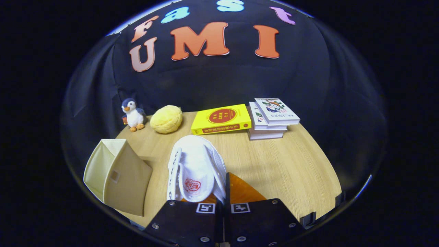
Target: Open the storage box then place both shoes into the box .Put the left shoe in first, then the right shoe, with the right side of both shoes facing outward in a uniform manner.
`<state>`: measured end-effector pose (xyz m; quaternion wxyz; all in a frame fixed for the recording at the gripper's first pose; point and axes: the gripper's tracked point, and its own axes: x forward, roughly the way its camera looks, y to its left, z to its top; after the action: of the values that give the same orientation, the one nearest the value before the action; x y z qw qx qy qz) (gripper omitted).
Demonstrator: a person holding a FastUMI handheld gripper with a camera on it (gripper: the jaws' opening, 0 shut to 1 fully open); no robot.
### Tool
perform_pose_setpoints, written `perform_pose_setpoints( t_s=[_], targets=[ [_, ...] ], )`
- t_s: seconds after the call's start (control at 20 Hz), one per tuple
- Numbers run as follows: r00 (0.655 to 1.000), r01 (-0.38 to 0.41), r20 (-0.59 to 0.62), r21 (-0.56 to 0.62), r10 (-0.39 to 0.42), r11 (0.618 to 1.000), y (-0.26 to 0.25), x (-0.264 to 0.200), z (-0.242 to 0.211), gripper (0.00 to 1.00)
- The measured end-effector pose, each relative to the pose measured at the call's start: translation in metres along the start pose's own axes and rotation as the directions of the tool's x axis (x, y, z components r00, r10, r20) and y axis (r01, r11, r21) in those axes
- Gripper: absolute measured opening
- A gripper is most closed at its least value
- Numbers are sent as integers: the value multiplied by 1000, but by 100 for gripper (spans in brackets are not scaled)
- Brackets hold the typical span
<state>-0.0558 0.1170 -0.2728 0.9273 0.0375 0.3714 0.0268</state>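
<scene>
Claw (222, 197) closed tight on white shoe (195, 168), low in middle of frame, shoe held up over table (291, 164). Cream storage box (116, 175) sits lower left, near shoe. Step looks like carrying shoe to box. Next: swing left, slide shoe in, right side facing out.

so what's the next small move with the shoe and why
Probably carry the shoe left toward the box. The tongs look shut on the shoe's side, lifted off the table, and the box stands to its left, apart from it; whether the box is open I cannot tell.
</scene>
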Motion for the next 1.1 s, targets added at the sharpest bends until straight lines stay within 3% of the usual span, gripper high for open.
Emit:
perform_pose_setpoints(
  t_s=[0.45,0.65,0.85,1.1],
  targets=[
    [979,-202,-4,-92,202,975,176,-24,34,3],
    [972,-235,-38,-108,233,966,238,-18,28,3],
    [973,-220,-105,-127,208,967,274,-3,8,3],
    [974,-118,-211,-161,82,980,278,24,-21,5]
  ],
)
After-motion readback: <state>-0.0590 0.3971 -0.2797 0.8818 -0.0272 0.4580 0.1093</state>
